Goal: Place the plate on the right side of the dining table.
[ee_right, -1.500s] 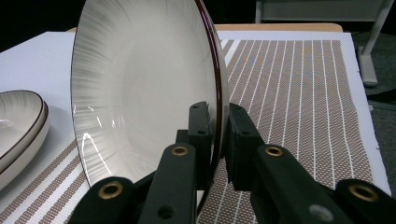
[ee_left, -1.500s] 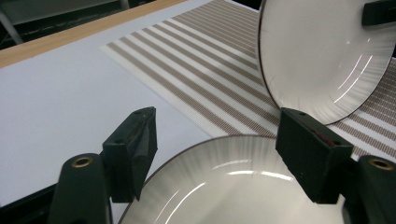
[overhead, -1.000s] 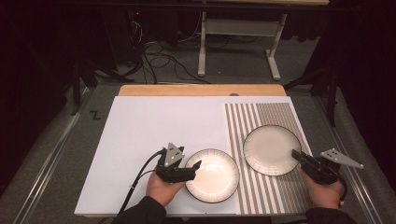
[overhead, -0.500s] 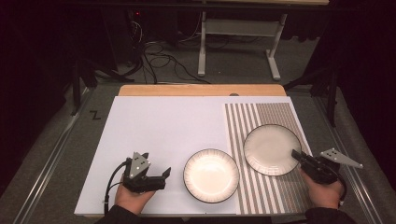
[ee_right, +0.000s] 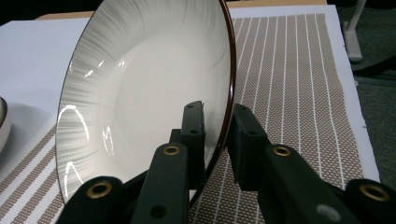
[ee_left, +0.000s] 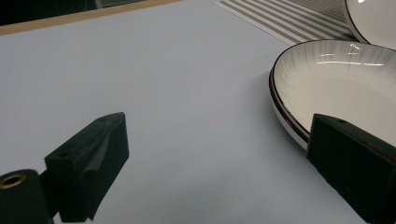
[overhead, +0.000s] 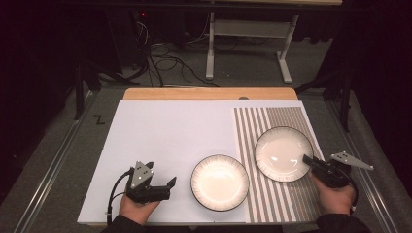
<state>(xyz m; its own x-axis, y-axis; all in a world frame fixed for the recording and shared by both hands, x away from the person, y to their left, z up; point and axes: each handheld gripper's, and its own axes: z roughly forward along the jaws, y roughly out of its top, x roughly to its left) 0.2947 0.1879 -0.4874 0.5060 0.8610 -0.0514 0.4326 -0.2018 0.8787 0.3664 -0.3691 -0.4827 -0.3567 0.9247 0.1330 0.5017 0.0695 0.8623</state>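
Observation:
Two white plates with dark rims lie on the table. The left plate [overhead: 219,182] [ee_left: 341,88] rests on the white mat [overhead: 160,141]. To its left my left gripper [overhead: 170,188] [ee_left: 217,163] is open near the front edge; its jaws have just been opening and hold nothing. The right plate [overhead: 283,153] [ee_right: 140,93] lies on the striped mat [overhead: 291,194]. My right gripper [overhead: 307,159] [ee_right: 218,112] is shut on that plate's near right rim, one jaw inside the dish and one outside. Its jaws have eased slightly.
A wooden table edge [overhead: 209,93] shows behind the mats. Beyond it stand a desk frame [overhead: 248,43] and cables [overhead: 165,58] on the dark floor. A metal rail [overhead: 48,170] runs along the left side. The right plate's edge [ee_left: 373,18] shows in the left gripper view.
My left gripper has let go of the left plate's rim and moved left, away from it, its jaws opened wide. The right hand has stayed at the right plate.

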